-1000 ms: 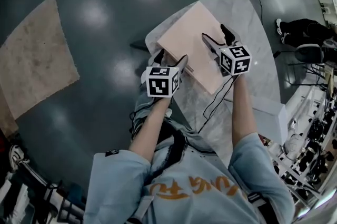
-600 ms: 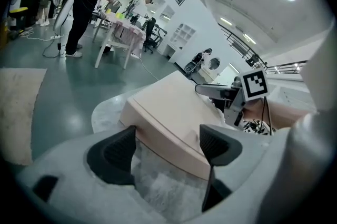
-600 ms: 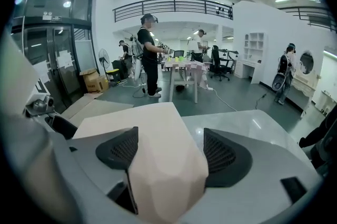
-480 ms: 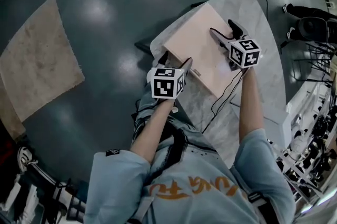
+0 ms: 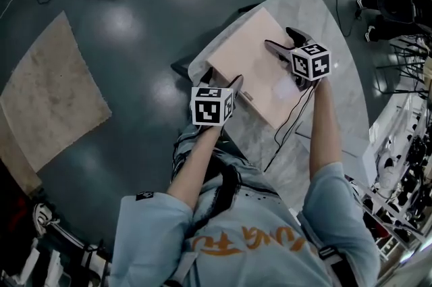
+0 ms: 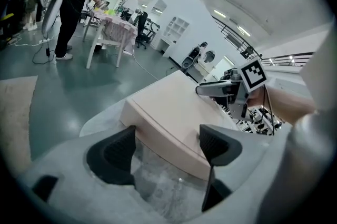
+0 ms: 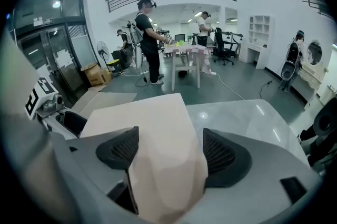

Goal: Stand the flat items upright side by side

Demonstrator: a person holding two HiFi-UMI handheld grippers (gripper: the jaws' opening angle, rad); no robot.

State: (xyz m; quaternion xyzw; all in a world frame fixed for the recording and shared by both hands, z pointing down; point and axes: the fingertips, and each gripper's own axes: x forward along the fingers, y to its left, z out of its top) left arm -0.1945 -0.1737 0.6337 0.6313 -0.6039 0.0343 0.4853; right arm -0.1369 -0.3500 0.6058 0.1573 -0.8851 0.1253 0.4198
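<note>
Head view: flat pink box (image 5: 251,53) lies flat on marble table (image 5: 332,32). Left gripper (image 5: 221,78), jaws wide, straddles its 7 o'clock edge. Right gripper (image 5: 278,37), also wide, straddles the 2 o'clock side. Pre-grasp, prob. Next: close both, tip box onto edge.
</note>
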